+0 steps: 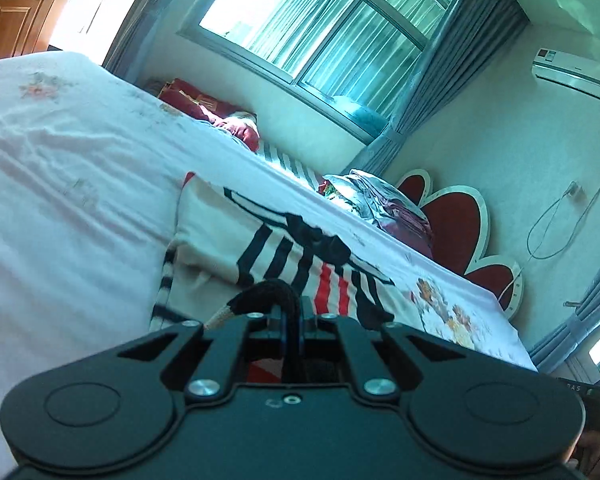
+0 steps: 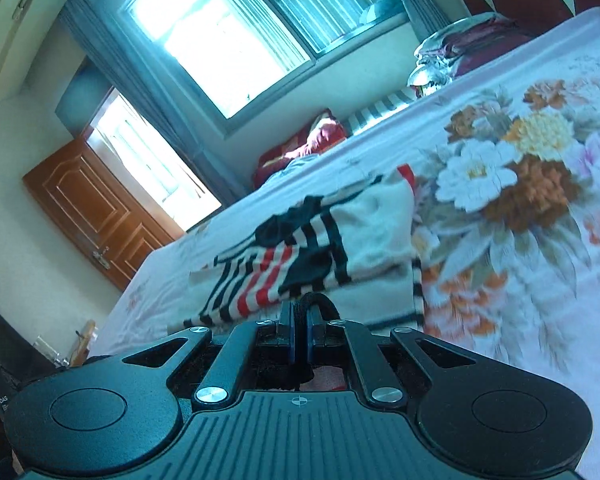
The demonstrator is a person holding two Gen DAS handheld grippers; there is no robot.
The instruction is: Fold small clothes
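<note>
A small white garment with black and red stripes (image 1: 284, 248) lies on the floral bed sheet (image 1: 68, 168). It also shows in the right wrist view (image 2: 332, 240), spread ahead of the gripper. My left gripper (image 1: 294, 312) is shut on the garment's dark near hem, which bulges up as a black loop over the fingers. My right gripper (image 2: 300, 320) is shut on the same dark hem, which loops over its fingers. The jaws of both stand pressed together on the cloth. The near part of the garment is hidden under both grippers.
The bed sheet (image 2: 520, 184) has a large flower print to the right of the garment. Pillows and folded bedding (image 1: 376, 204) lie by the red headboard (image 1: 456, 220). A red cushion (image 2: 300, 148) sits at the far bed edge under the window. A wooden door (image 2: 96, 208) stands at left.
</note>
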